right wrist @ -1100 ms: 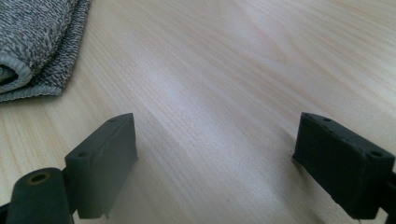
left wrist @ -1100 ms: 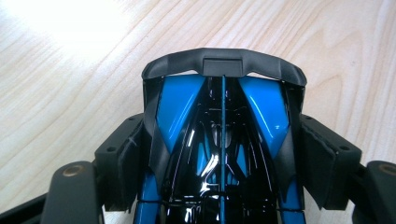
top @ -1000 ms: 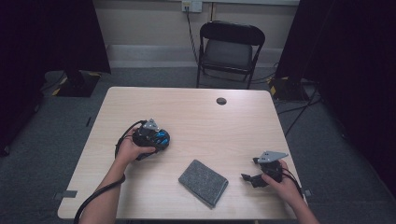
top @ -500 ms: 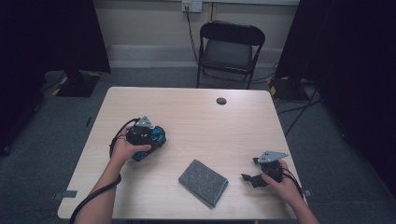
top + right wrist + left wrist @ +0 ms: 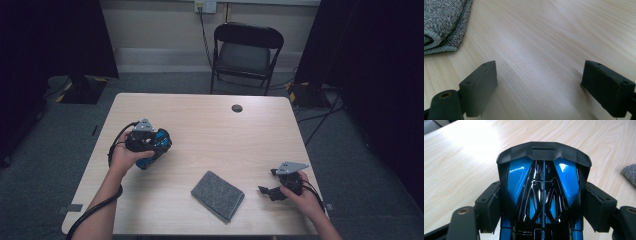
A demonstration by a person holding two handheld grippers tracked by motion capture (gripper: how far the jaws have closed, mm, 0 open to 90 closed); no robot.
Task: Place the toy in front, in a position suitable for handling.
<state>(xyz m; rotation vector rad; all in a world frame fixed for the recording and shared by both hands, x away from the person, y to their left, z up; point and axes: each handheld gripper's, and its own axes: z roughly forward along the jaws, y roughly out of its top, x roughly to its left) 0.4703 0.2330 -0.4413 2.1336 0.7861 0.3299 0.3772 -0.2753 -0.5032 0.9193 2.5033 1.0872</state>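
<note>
Left gripper (image 5: 543,220) is clamped on a blue-and-black toy car (image 5: 543,192), one pad on each flank, rear spoiler pointing away from the camera. In the high view the car (image 5: 152,145) is held at the left-middle of the wooden table (image 5: 210,125); whether it is lifted or resting cannot be told. Right gripper (image 5: 544,87) is spread wide with nothing between its jaws, low over bare wood near the right front edge. A folded grey cloth (image 5: 218,195) lies between the two grippers, untouched. Judged progress: grasp of the car is done; placing it, or wiping it with the cloth, is still left.
</note>
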